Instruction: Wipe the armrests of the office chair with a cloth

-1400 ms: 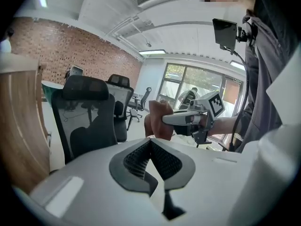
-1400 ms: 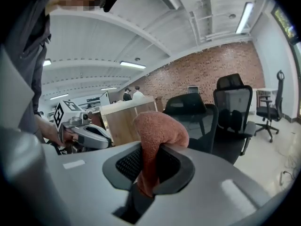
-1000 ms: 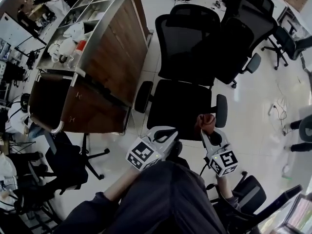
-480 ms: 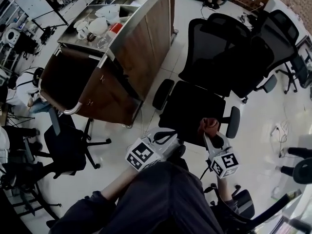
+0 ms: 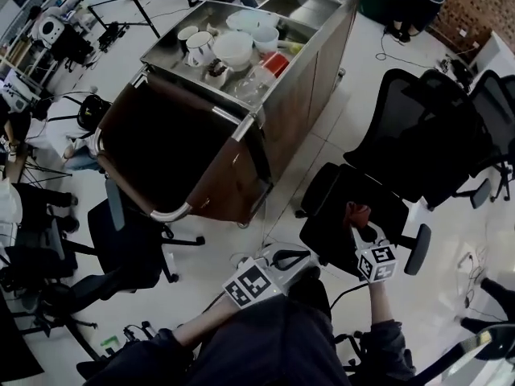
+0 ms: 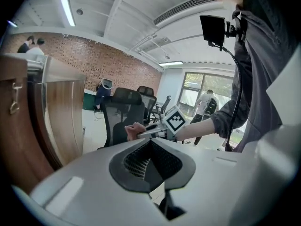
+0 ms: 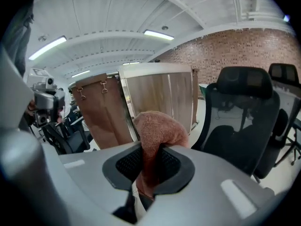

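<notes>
A black office chair (image 5: 354,207) stands right of centre in the head view, with its left armrest (image 5: 315,188) and right armrest (image 5: 418,249) on either side of the seat. My right gripper (image 5: 359,222) hangs over the seat's front, shut on a reddish-brown cloth (image 5: 356,211). In the right gripper view the cloth (image 7: 157,131) bulges up out of the closed jaws, the chair's mesh back (image 7: 244,105) to the right. My left gripper (image 5: 288,258) is low beside the seat's front left, shut with nothing in it (image 6: 150,160), apart from the chair.
A steel-topped wooden cart (image 5: 265,95) carrying cups and bowls stands just left of the chair. More black office chairs (image 5: 483,127) crowd the right side, and another (image 5: 133,244) stands at the left. Cables (image 5: 257,252) lie on the white floor near my legs.
The head view has swung left, so the cart fills more of the frame and the chair sits further right. Both grippers keep their stance; the cloth stays in the right one.
</notes>
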Tool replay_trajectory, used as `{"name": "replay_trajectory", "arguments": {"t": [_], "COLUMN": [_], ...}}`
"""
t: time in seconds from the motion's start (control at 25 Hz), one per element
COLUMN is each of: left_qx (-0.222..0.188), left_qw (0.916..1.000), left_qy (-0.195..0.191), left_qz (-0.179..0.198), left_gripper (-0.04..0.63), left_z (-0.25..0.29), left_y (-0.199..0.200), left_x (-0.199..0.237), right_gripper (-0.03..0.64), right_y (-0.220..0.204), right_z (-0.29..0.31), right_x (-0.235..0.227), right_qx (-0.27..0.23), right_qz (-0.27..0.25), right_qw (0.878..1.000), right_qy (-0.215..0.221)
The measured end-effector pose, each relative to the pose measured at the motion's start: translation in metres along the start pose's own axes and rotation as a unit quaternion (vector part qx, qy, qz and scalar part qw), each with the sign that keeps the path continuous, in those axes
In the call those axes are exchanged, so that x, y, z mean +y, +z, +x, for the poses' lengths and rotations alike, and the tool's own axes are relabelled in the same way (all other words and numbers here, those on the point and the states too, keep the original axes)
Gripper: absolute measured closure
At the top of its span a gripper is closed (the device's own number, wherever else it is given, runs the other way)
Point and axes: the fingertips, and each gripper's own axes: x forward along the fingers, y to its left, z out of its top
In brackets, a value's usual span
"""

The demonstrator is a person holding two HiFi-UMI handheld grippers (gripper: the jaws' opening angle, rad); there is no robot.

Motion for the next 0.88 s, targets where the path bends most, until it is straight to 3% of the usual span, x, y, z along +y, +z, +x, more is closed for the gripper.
{"name": "replay_trajectory", "arguments": {"t": [0.2, 0.4, 0.6, 0.88], "left_qx": [0.003, 0.032, 0.046, 0.056], "left_qw": [0.9979, 0.9943, 0.9868, 0.9863], "left_qy": [0.051, 0.089, 0.139, 0.136], "left_qz": [-0.040, -0.049, -0.069, -0.075], "left_gripper": [0.578, 0.578, 0.578, 0.578], "left_z": [-0.021, -0.017, 0.000, 0.031], "left_y": [-0.012, -0.017, -0.014, 0.003], "left_x": [0.042, 0.071, 0.101, 0.126], "right_gripper": [0.569, 0.569, 0.569, 0.569], "right_y": [-0.013, -0.027, -0.031, -0.048], "right_z": [0.098, 0.184, 0.231, 0.255], "right_x": [-0.025, -0.067, -0.096, -0.097], "right_qx": [0.065, 0.115, 0.145, 0.180], "right_qz": [-0.014, -0.039, -0.079, -0.103], "right_qw": [0.998, 0.992, 0.986, 0.977], "right_qy": [0.017, 0.023, 0.027, 0.049]}}
